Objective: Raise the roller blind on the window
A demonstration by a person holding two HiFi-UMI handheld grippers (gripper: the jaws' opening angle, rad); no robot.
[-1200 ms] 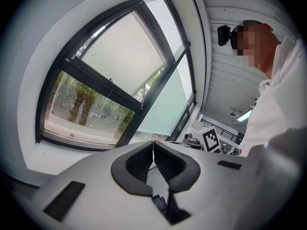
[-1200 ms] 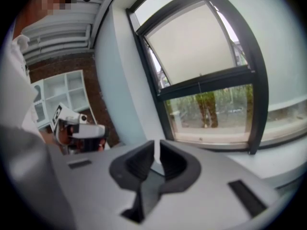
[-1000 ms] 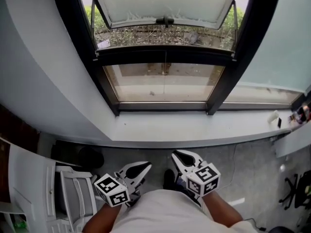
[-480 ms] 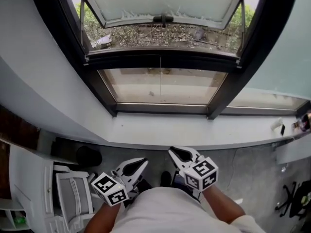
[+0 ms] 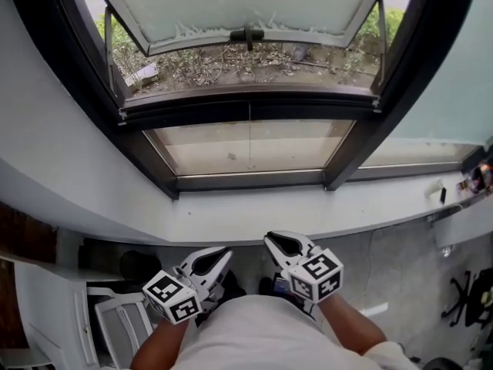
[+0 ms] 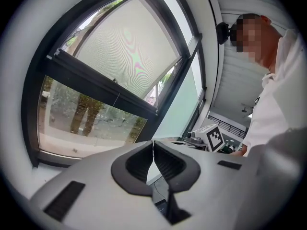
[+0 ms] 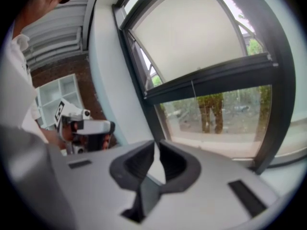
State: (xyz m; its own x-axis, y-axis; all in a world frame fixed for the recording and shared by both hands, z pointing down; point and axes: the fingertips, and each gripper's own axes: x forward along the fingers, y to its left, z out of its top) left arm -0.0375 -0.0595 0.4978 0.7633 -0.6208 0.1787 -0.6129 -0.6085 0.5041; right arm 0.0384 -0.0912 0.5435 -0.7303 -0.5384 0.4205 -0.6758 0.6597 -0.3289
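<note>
Nothing is getting raised yet: the left tool [image 5: 209, 260] and right tool [image 5: 279, 245] are hanging pinched together, empty, while the blind [image 5: 246, 2] is covering the upper window, ahead and above, well apart.

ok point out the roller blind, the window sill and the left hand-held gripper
roller blind [image 6: 129, 47], left gripper view, middle of the fabric
window sill [image 5: 308, 206], head view, bare top
left hand-held gripper [image 5: 225, 251], head view, shut fingertips

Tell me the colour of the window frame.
The window frame is black, or very dark. It shows best in the head view.
</note>
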